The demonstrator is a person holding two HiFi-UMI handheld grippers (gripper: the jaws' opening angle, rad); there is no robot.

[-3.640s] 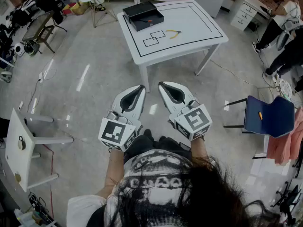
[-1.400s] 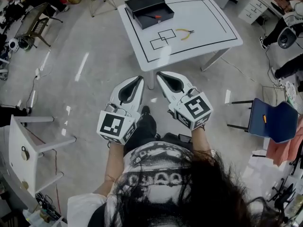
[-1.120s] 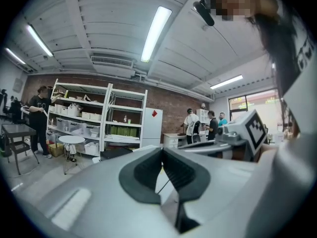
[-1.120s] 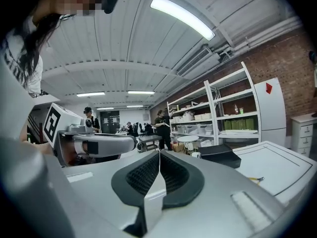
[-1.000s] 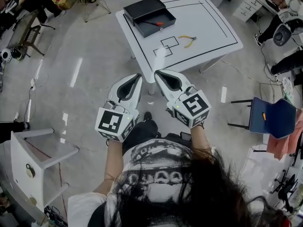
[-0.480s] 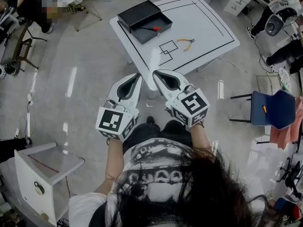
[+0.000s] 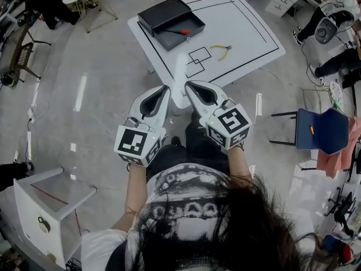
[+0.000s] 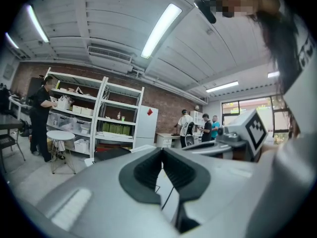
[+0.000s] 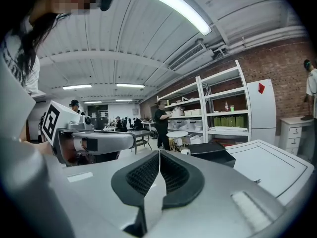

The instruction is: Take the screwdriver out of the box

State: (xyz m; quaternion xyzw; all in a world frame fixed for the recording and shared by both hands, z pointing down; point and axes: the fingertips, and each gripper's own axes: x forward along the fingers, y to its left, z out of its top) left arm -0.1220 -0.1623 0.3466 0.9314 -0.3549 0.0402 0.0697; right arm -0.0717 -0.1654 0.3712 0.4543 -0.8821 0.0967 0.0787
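On desk (image 7: 242, 21), far corner: screwdriver (image 7: 179, 31) in black box (image 7: 163, 11) | L gripper (image 7: 167, 87) + R gripper (image 7: 188, 83): fingers pressed together, holding nothing.

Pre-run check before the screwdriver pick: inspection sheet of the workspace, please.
Surface: white table, black taped border, two small taped squares.
Job's things: screwdriver lying in open black box at the table's far-left corner.
Clutter: yellow pliers on the table, outside the box.
Grippers: left gripper and right gripper shut, empty.
Cables: floor cable, left.
Surroundings: blue chair, white side table, people at the edges.
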